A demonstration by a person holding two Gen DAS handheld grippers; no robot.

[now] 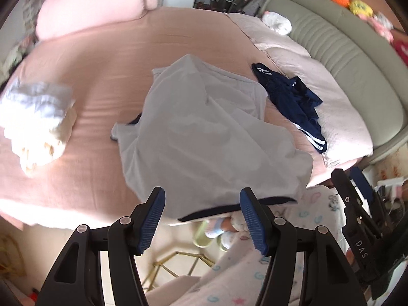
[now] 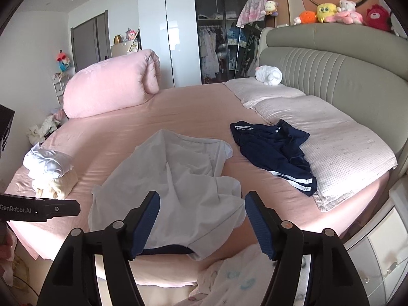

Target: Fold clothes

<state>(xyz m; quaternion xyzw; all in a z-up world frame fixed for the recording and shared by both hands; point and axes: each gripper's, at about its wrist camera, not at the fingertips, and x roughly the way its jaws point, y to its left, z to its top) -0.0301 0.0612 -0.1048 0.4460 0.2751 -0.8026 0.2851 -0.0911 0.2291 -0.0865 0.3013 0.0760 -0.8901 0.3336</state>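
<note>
Hovering above the bed's smooth pink sheet [image 2: 193,107], your left gripper [image 1: 202,219] and right gripper [image 2: 202,223] stand released, ribbed blue pads empty; the thin, crumpled pale-grey shirt [image 2: 178,178] lies beneath, beside soft navy shorts [image 2: 275,150].

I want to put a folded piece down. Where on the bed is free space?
Bare pink sheet lies between the rolled pink duvet and the crumpled white shirt; a narrower strip separates the shirt from the white-and-cream folded stack. Crowded: right side, where the navy striped shorts overlap the checked pillows.
</note>
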